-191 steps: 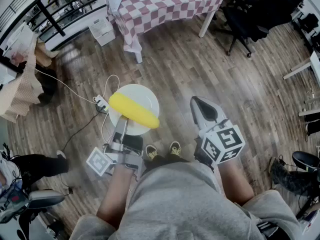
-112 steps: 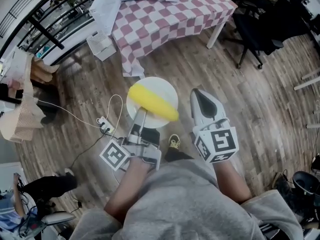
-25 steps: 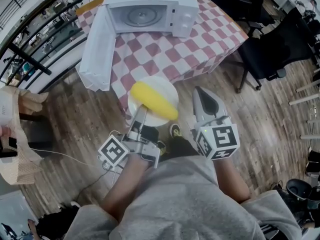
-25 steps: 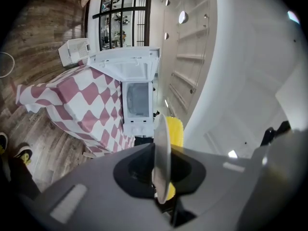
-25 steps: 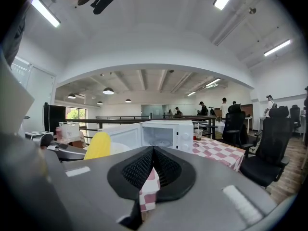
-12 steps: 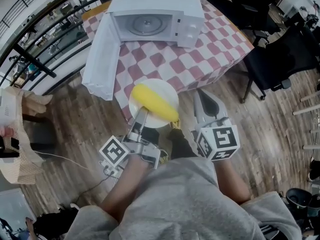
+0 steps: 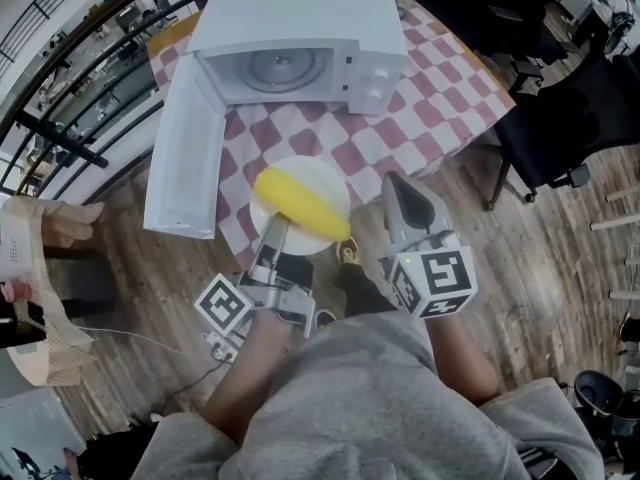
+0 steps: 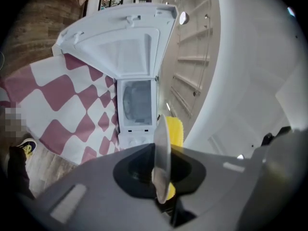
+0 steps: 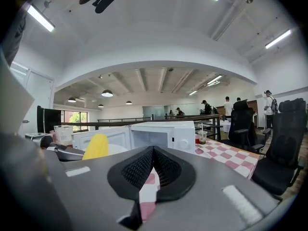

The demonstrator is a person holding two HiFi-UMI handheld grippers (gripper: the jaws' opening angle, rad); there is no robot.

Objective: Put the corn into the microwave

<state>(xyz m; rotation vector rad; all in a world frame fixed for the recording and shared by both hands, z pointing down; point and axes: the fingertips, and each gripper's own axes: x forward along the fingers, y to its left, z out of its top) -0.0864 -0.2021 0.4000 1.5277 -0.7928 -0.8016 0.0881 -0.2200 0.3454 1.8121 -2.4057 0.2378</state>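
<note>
A yellow corn cob (image 7: 300,205) lies on a white plate (image 7: 322,176). My left gripper (image 7: 276,228) is shut on the plate's near rim and carries it level at the table's front edge. In the left gripper view the plate (image 8: 161,143) stands edge-on between the jaws, with the corn (image 8: 176,130) behind it. The white microwave (image 7: 300,58) stands on the checked table, its door (image 7: 185,153) swung wide to the left and its cavity empty. My right gripper (image 7: 408,200) hovers beside the plate, shut and empty. The right gripper view shows the corn (image 9: 96,147) and the microwave (image 9: 161,134) ahead.
The red and white checked tablecloth (image 7: 440,83) hangs over the table's front. A cup with a straw (image 9: 201,137) stands right of the microwave. Black office chairs (image 7: 575,118) stand to the right, and railings and shelves (image 7: 70,88) to the left. The floor is wooden.
The table and microwave have come closer and lower in the head view. Both grippers moved forward together, and the plate with the corn now reaches the table's front edge.
</note>
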